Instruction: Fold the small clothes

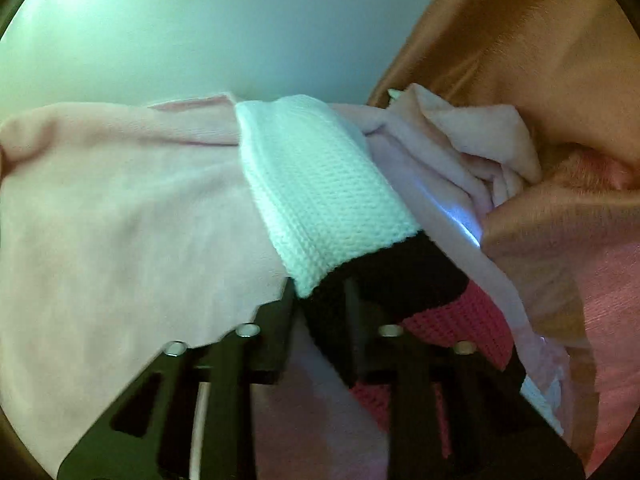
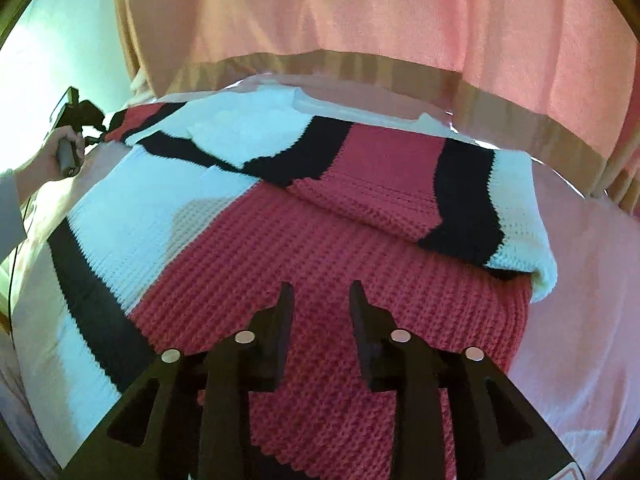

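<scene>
Black right gripper [image 2: 321, 304] fingers parted with nothing between them, poised just over the red middle of a knitted sweater [image 2: 320, 260] striped red, black and white, spread on a pale pink sheet [image 2: 592, 300]. Right sleeve already folded across the body; left sleeve [image 1: 320, 192] stretched out over the pink sheet, its black band clenched between the left gripper [image 1: 320, 292] fingers. Seen from the right wrist: a hand [image 2: 48, 156] gripping that tool's handle at the far left, peach curtain [image 2: 360, 12] hanging behind.
</scene>
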### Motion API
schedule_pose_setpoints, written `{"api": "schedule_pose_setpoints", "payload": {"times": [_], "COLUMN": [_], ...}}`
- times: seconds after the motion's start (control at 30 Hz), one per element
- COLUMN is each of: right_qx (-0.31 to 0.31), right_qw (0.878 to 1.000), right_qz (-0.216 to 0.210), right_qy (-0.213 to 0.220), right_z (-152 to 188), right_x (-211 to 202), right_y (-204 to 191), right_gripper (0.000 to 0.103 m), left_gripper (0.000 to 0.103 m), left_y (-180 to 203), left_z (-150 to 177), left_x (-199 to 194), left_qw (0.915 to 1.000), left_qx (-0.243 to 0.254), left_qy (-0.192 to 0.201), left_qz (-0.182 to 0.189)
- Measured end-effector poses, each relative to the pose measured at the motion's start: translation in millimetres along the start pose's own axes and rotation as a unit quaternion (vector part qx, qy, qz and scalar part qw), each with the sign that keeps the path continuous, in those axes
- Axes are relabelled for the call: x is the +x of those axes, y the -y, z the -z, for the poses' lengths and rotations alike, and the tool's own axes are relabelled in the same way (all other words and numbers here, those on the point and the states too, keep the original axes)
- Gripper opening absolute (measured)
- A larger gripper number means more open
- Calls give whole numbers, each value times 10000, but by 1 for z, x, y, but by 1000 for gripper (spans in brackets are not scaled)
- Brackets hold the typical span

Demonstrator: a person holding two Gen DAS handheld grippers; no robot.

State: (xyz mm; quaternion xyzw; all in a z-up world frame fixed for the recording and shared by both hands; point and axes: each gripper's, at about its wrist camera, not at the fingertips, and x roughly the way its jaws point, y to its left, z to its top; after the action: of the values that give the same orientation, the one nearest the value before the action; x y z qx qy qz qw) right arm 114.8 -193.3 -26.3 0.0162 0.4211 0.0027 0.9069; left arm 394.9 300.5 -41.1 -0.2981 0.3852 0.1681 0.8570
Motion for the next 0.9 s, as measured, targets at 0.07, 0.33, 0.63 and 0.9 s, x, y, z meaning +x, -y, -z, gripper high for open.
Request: {"api": "schedule_pose_setpoints", "payload": {"times": [0.07,0.33,0.63,0.9], "right_qx": [42,97,321,767], "right_qw": [10000,9997,9979,9940], "right_qz": [28,-4,29,145], "right_qy": [45,221,557,767], "right_z": [-1,-6,-13,-25], "right_x": [-1,-13,-43,-68], "right_y": [2,5,23,56], "right_gripper": [32,37,44,54], "left_gripper": [7,5,15,58], "left_y": [6,117,281,251], "left_z": [-2,30,249,323], "left_x": [-1,-131,-241,-185], "left_qw": [10000,9775,8927,8931], "left_qx": [51,1587,3811,4124], "left_qy": [25,1087,146,-843], "left_qz": [21,867,2400,1585]}}
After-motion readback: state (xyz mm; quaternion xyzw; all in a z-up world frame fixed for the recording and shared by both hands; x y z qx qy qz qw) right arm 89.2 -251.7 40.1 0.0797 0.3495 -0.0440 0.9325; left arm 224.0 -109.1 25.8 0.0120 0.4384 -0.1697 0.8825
